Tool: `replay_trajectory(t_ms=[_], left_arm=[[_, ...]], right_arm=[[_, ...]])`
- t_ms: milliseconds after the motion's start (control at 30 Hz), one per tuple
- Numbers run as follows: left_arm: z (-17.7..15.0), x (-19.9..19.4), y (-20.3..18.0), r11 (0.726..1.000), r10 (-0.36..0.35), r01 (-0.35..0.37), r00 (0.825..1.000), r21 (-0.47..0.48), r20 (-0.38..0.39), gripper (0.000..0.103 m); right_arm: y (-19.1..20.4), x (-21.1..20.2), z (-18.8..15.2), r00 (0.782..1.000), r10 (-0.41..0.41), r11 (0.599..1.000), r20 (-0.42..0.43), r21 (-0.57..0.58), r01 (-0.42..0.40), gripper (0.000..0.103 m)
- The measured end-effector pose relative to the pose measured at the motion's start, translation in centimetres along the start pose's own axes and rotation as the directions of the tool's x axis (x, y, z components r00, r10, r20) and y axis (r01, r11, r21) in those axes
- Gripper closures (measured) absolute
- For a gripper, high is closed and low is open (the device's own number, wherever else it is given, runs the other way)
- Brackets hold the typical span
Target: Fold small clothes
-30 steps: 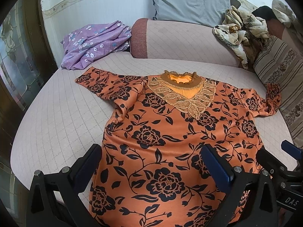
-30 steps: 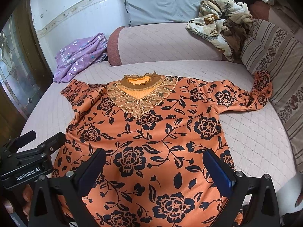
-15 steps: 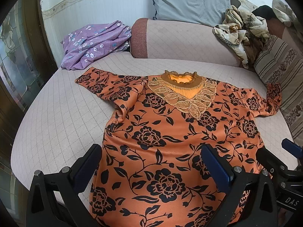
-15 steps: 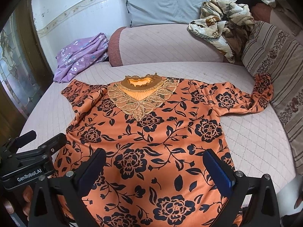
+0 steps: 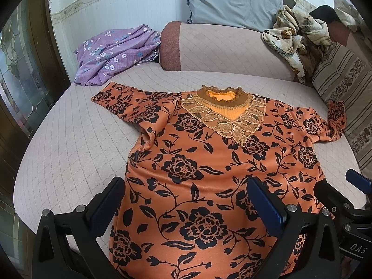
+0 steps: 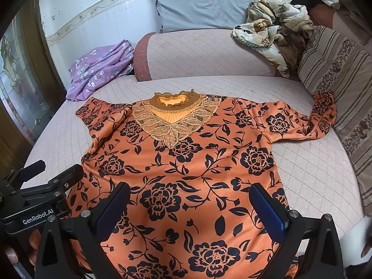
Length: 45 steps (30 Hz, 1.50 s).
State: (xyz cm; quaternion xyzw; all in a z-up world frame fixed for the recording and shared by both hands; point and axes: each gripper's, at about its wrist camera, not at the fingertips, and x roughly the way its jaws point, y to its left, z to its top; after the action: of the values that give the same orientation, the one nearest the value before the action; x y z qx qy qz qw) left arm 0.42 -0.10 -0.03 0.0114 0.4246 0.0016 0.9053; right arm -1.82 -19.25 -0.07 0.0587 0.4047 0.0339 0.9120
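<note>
- Here we are over the bed — the orange long-sleeved top with black roses and a lace-trimmed neckline (image 5: 197, 162) lies spread flat and face up on the pale pink quilted bed cover (image 5: 69, 144), its hem towards the cameras and its collar at the far end.
- Left tongs (image 5: 186, 204) are wide open, the blue-padded fingers (image 5: 265, 207) spread apart above the lower part of the top, nothing between them.
- Right tongs (image 6: 193, 209) are just as wide open, hovering over the hem area, pads (image 6: 269, 211) empty too.
- In the right wrist view the left tongs show at the lower left edge, beside the top's left side seam; fingertips of the person's hand (image 6: 32, 241) peek out beneath them.
- The top's left sleeve stretches out ahead and to the left of the left tongs, lying flat on the cover.
- The right sleeve runs far ahead and to the right of the right tongs — its cuff climbs against the striped beige cushion with floral bands (image 6: 337, 88).
- Well beyond both tongs, a crumpled purple cloth with small white flowers (image 5: 116, 51) sits at the far left by the white tiled wall (image 5: 104, 7).
- Straight ahead, past the collar, a quilted pink bolster (image 5: 220, 48) carries a grey-blue pillow (image 5: 232, 2) leaning behind it.
- Far right of that, a rumpled cream-and-brown floral blanket (image 6: 274, 28) is heaped on the bolster's end.
</note>
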Motion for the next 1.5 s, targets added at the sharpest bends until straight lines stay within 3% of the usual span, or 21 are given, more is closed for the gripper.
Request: replay_trajectory(t_ms=[933, 1100, 1233, 1333, 1433, 1500], left_arm=[[0.1, 0.5, -0.3, 1.0, 0.002, -0.002, 1.0, 0.008, -0.008, 0.0], [0.2, 1.6, 1.7, 0.999, -0.033, 0.032, 0.999, -0.044, -0.022, 0.0], [0.5, 4.6, 8.3, 0.975, -0.041, 0.025, 0.997, -0.22, -0.068, 0.0], [0.2, 6.9, 13.0, 0.948, 0.013, -0.041, 0.996, -0.316, -0.089, 0.0], [-0.1, 9.9, 17.3, 0.919, 0.12, -0.164, 0.982, -0.359, -0.144, 0.0], [-0.3, 12.0, 19.9, 0.892, 0.18, -0.241, 0.965, -0.382, -0.189, 0.0]], right_arm=[[0.3, 0.7, -0.1, 1.0, 0.008, 1.0, -0.014, -0.009, -0.008, 0.0], [-0.6, 1.0, -0.1, 0.999, 0.037, 0.999, -0.015, 0.005, -0.037, 0.0], [-6.4, 1.2, 0.5, 0.997, 0.079, 0.988, 0.016, 0.133, -0.08, 0.0], [-14.1, 2.6, 1.2, 0.992, 0.112, 0.941, 0.056, 0.315, -0.124, 0.0], [-22.2, 4.6, 2.2, 0.996, 0.065, 0.878, 0.062, 0.471, -0.086, 0.001], [-27.5, 6.3, 3.4, 0.999, -0.026, 0.845, 0.031, 0.534, 0.006, 0.003]])
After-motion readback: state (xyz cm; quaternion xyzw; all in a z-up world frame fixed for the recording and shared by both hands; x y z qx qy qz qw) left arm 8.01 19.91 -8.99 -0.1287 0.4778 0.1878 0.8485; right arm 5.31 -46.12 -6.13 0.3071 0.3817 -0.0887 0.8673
